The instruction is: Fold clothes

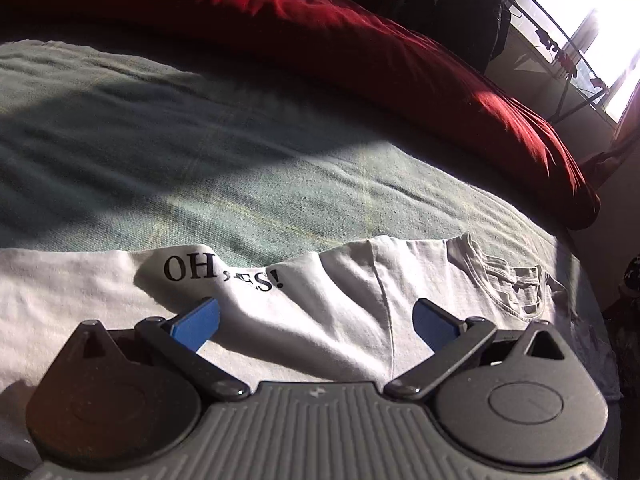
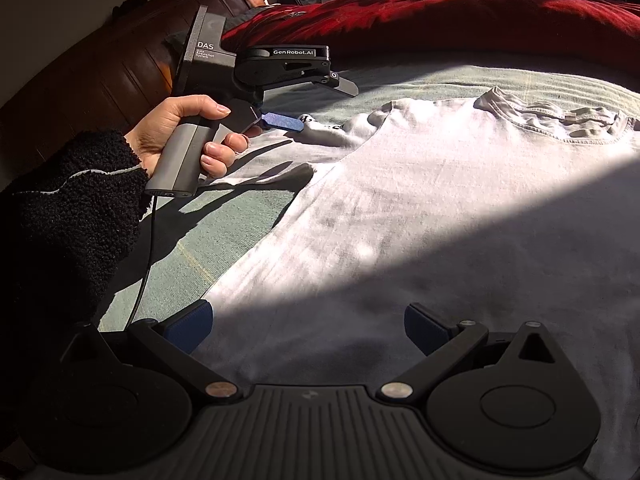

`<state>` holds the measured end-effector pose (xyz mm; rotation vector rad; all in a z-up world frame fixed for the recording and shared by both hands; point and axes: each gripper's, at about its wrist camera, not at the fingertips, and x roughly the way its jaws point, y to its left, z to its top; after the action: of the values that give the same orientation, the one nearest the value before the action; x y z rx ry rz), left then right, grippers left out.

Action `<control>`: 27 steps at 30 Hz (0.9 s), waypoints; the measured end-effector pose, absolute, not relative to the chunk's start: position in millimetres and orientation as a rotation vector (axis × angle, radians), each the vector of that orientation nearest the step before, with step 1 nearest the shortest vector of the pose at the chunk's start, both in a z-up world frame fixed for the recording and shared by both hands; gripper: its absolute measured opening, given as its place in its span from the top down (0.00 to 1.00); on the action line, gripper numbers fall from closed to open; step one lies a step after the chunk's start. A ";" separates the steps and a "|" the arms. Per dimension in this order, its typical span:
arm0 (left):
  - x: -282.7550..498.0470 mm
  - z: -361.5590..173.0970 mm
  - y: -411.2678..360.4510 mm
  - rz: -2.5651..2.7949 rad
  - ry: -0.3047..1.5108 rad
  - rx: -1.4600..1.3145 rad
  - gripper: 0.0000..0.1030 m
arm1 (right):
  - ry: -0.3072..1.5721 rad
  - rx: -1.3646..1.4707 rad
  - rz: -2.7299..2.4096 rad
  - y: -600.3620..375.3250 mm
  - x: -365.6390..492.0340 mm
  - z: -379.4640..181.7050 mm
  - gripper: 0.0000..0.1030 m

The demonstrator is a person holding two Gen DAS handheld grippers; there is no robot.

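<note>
White T-shirt lies spread on the green bed cover, collar toward the red duvet. Left tongs gape wide just above its crumpled sleeve beside the "OH, YES!" print. Right tongs gape wide, empty, over the shirt's body.

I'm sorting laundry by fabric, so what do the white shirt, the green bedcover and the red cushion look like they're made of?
Shirt: likely cotton jersey, matte, with soft creases, a stitched neckline and printed black letters. Bedcover: coarser woven cloth, probably cotton or a wool blend, matte, with a grainy texture and faint pale lines. Cushion: smooth fabric with a slight sheen in the sunlight, maybe satin or a synthetic; hard to tell.
</note>
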<state>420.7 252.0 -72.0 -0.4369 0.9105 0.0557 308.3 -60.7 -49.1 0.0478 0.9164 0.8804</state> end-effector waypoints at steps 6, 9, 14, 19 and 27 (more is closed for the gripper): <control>380.7 -63.6 256.4 0.096 0.885 -0.416 0.01 | 0.900 0.049 0.870 -62.4 304.3 -43.1 0.00; 350.8 -47.7 253.1 0.116 0.844 -0.301 0.01 | 0.879 0.032 0.875 -62.5 296.4 -35.1 0.00; 326.4 -66.9 274.8 0.184 0.952 -0.333 0.01 | 0.840 -0.010 0.851 -64.4 271.9 -17.0 0.00; 282.7 -43.7 262.8 0.150 0.892 -0.321 0.01 | 0.844 -0.024 0.825 -86.7 230.8 -5.1 0.00; 207.7 -12.4 153.2 -0.074 0.780 -0.026 0.01 | 0.885 0.009 0.508 -150.7 191.4 -17.9 0.00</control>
<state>207.7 153.2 -12.4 -0.0256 0.7804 -0.0742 191.4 -150.7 -17.9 0.0086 0.8845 0.5084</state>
